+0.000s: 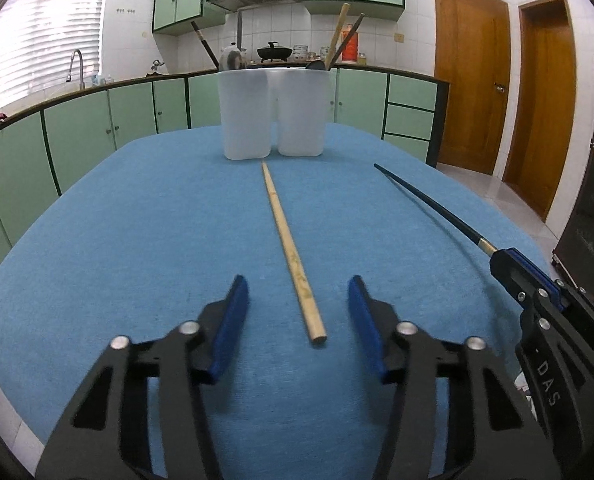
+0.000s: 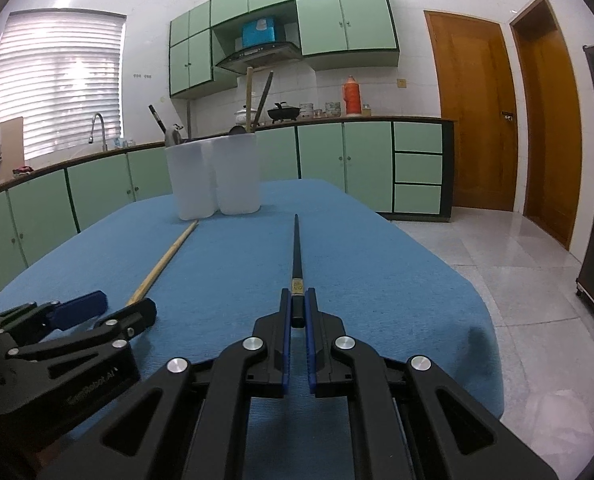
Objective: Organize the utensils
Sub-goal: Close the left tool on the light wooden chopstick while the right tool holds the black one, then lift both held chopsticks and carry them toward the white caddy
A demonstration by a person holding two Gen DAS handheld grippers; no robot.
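Mostly done: holder (image 1: pixel 273 114) already holds utensils, your right gripper (image 2: pixel 298 308) clamps the black chopstick (image 2: pixel 296 248), left gripper (image 1: pixel 293 304) open around, not touching, the bamboo chopstick (image 1: pixel 287 248) on the table

bright window glare, heavy fisheye warping

Only the white holder (image 1: pixel 273 114) stood upright on the blue cloth (image 1: pixel 137 220); bare cloth flanked it both sides.

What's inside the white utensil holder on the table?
From the white utensil holder rise a bamboo chopstick, a dark chopstick, a dark-handled utensil, and what looks like a spoon bowl. The walls hide their lower ends.
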